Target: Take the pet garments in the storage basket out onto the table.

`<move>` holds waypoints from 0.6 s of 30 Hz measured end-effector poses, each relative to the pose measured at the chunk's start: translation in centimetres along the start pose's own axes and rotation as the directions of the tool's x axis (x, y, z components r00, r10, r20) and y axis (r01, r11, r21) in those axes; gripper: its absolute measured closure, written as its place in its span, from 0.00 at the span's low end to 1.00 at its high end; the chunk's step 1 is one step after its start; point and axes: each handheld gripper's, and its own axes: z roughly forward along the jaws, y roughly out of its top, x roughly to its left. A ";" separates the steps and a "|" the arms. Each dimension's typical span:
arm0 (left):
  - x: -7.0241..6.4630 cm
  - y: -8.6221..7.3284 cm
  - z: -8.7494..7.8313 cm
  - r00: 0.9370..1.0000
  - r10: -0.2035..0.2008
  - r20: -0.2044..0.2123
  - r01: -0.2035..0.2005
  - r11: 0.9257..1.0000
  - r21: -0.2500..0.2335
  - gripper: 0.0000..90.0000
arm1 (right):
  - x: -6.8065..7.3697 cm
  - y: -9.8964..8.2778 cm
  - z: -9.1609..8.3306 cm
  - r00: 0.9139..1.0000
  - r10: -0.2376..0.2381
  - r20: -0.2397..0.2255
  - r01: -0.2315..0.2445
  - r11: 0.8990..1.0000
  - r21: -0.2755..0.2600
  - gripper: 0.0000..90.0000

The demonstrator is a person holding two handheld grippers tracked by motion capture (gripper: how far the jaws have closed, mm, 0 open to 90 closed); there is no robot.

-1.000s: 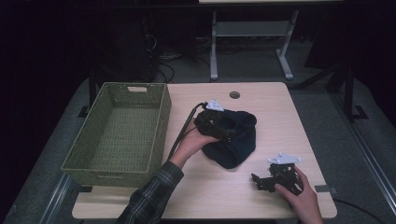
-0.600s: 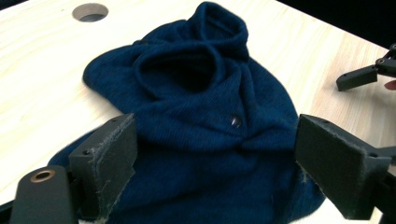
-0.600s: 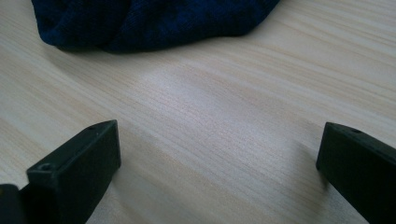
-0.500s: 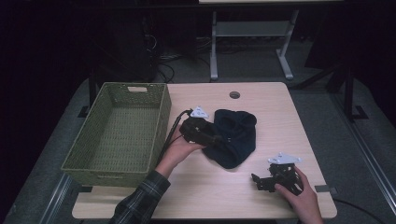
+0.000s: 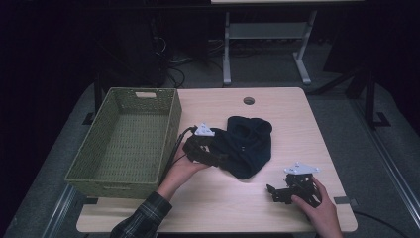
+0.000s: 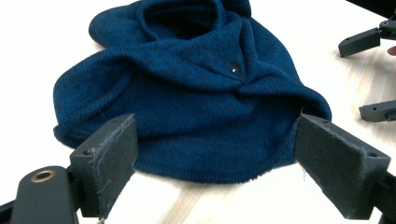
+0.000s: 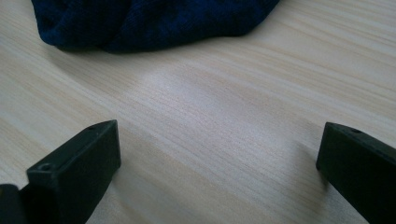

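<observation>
1. Furthest left of the dark blue knit garment (image 5: 247, 144) I see the green woven basket (image 5: 126, 141), resting on the surface (image 5: 223, 203).
2. My left gripper (image 5: 213, 156) sits between basket and garment, at the garment's left edge; its fingers (image 6: 109, 161) are spread wide, with the garment's hem just beyond and between them, unclamped.
3. The garment lies crumpled on the surface, right of the basket.
4. My right gripper (image 5: 277, 193) rests right of and nearer me than the garment, apart from it, fingers (image 7: 77, 165) spread over bare wood.
</observation>
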 end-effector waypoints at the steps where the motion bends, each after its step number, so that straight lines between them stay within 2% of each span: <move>1: -0.1 -0.2 -0.1 1.000 -0.001 0.000 0.001 1.000 0.000 0.15 | 0.0 0.0 0.0 1.000 0.000 0.000 0.000 1.000 0.000 0.00; 4: -0.4 -0.7 -0.3 1.000 -0.011 -0.005 0.011 1.000 -0.008 0.15 | 0.0 0.0 0.0 1.000 0.000 0.000 0.000 1.000 0.000 0.00; 18: -1.2 -3.9 -0.6 1.000 -0.016 -0.026 0.017 0.999 0.032 0.15 | 0.0 0.0 0.0 1.000 0.000 0.000 0.000 1.000 0.000 0.00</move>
